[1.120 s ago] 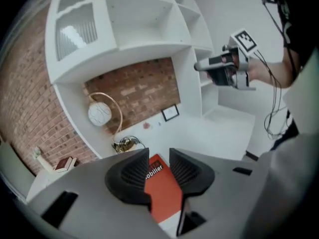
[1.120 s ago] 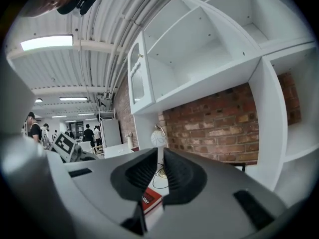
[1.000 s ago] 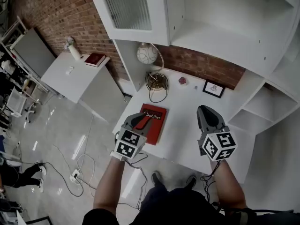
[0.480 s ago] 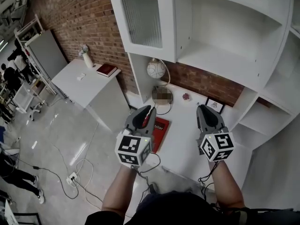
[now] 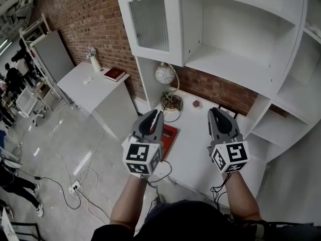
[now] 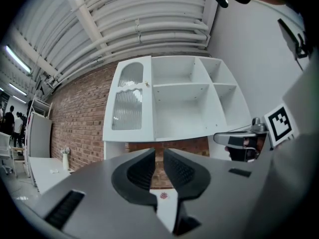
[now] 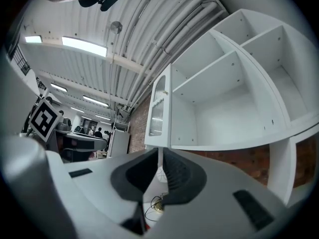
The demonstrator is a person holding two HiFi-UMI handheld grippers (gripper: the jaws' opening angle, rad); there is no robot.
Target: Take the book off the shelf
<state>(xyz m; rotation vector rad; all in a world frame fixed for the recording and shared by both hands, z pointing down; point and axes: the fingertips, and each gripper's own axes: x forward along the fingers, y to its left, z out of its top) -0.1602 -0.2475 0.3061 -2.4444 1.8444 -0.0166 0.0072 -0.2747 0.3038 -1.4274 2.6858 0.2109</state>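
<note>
Red book [image 5: 169, 133] lies flat on the white desk [image 5: 200, 147], near its front left corner. In the head view its lower left part is covered by the left gripper [image 5: 156, 115]. The book is held by neither gripper.

The left gripper is held out in front of the person and pointed toward the shelf unit [image 5: 235, 39]. In the left gripper view its jaws are seen drawn together to a thin slit, with nothing between them. The right gripper [image 5: 216, 112] is held alongside, over the middle of the desk and well apart from the left one. Its jaws are likewise closed to a narrow slit, and nothing is gripped.

At the back left corner of the desk a globe lamp [image 5: 164, 74] is set under the cabinet door [image 5: 150, 19], which has ribbed glass. A coiled cable [image 5: 171, 103] is seen just in front of the lamp. A small pink thing [image 5: 195, 104] is placed near the back edge, right of the cable; what it is cannot be told.

Left of the desk a side table [image 5: 95, 92] is set against the brick wall [image 5: 95, 14]. A second book [image 5: 115, 74] and a vase [image 5: 94, 62] are placed near its back edge. A power strip [image 5: 75, 187] with loose leads lies on the floor below.
</note>
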